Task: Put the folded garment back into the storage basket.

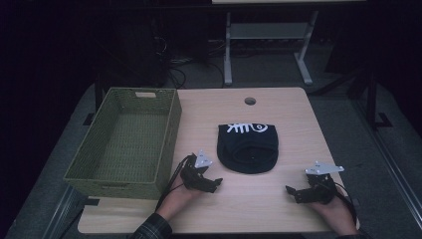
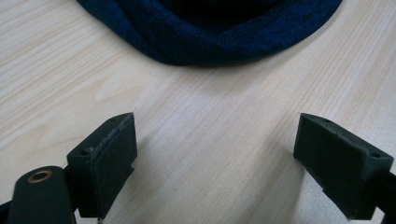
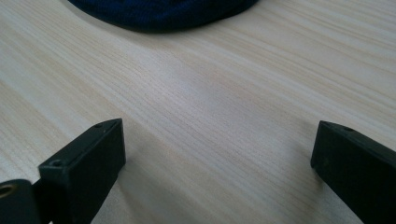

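So both are sitting wide open, gripping nothing: left hand-held gripper (image 1: 211, 183) and right hand-held gripper (image 1: 293, 191) resting on the wooden worktop (image 1: 293, 119). Between them, slightly further back, a dark knit hat (image 1: 248, 147) is lying flat, green wicker basket (image 1: 168, 124) sitting way left.

Matt pale wood table (image 1: 278, 209), dark knitted cloth hat (image 1: 247, 148), rough woven basket (image 1: 127, 144).

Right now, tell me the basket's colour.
Olive green woven basket; the high view shows it best.

Bare table (image 1: 293, 124) around hat (image 1: 247, 147); basket (image 1: 127, 142) blocks left.
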The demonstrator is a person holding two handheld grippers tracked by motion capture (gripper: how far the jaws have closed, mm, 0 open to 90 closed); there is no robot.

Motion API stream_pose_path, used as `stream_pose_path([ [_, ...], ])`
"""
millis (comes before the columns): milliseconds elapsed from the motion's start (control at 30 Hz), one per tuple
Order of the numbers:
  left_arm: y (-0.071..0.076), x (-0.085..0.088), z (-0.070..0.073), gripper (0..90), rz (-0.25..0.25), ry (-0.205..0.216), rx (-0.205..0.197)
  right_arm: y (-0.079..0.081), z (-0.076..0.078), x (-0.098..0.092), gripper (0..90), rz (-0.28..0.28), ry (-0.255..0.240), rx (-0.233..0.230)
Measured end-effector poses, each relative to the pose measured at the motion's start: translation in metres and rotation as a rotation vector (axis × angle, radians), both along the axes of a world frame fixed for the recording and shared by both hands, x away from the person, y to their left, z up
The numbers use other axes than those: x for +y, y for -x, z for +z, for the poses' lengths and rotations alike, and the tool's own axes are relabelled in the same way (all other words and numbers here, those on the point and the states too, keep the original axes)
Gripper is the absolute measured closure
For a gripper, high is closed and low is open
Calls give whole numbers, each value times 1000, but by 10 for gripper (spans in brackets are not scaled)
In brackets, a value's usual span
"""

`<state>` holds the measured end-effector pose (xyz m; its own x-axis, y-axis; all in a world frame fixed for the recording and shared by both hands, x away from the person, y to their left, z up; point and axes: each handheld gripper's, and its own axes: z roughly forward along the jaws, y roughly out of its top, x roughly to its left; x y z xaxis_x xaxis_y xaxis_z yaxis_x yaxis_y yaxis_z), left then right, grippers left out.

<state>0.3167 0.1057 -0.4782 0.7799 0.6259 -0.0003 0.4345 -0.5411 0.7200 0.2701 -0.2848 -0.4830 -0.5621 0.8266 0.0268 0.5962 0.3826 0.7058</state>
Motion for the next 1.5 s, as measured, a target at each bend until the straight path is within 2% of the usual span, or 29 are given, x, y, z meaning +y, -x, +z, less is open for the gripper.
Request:
stream_pose_path([
  [67, 0, 0, 0, 123, -1, -1, -1, 0, 0, 0, 32, 0, 0, 0],
  [133, 0, 1, 0, 121, -14, -6, -1, 0, 3, -1, 119, -9, 3, 9],
  [167, 0, 4, 0, 121, -38, -7, 1, 0, 5, -2, 158, -16, -3, 17],
  [200, 0, 5, 1, 121, -46, -9, 1, -1, 6, -2, 158, -19, -19, 19],
  [300, 0, 7, 1, 121, -51, -10, 1, -2, 11, -3, 233, -20, -30, 11],
  [367, 1, 7, 1, 121, -51, -8, 2, -3, 13, -3, 250, -16, -33, 2],
  [400, 0, 7, 1, 121, -51, -8, 2, -6, 18, -2, 336, -7, -44, -1],
  [433, 0, 7, 1, 121, -51, -8, 2, -6, 18, -2, 336, -7, -44, -1],
  [467, 0, 7, 1, 121, -55, -9, 3, -9, 21, -1, 402, 0, -53, -5],
  [500, 0, 7, 1, 121, -55, -9, 3, -9, 21, -1, 402, 0, -53, -5],
  [533, 0, 8, 1, 120, -59, -6, 3, -14, 24, 0, 454, 15, -57, 1],
  [600, 0, 8, 1, 120, -61, -6, 2, -16, 25, 2, 479, 17, -60, 3],
  [633, 0, 9, 1, 121, -64, -6, 2, -21, 27, 3, 537, 29, -69, -1],
  [667, 0, 9, 0, 120, -66, -6, 2, -23, 28, 4, 558, 32, -74, 2],
  [767, 0, 9, 0, 121, -70, -6, 1, -27, 31, 5, 599, 37, -71, -9],
  [833, 0, 11, 0, 121, -76, -4, 2, -35, 37, 6, 669, 38, -86, -20],
  [1033, 2, 10, 0, 121, -62, -5, 2, -50, 44, 5, 753, 42, -125, -14],
  [1067, 2, 10, 1, 121, -60, -6, 2, -53, 45, 5, 768, 41, -125, 1],
  [1200, 2, 10, 0, 120, -58, -5, 3, -59, 46, 7, 809, 52, -128, 0],
  [1433, 2, 10, 0, 120, -51, -1, 3, -68, 50, 12, 891, 57, -119, -5],
  [1500, 2, 10, 0, 120, -51, -1, 3, -73, 54, 13, 900, 55, -121, -20],
])
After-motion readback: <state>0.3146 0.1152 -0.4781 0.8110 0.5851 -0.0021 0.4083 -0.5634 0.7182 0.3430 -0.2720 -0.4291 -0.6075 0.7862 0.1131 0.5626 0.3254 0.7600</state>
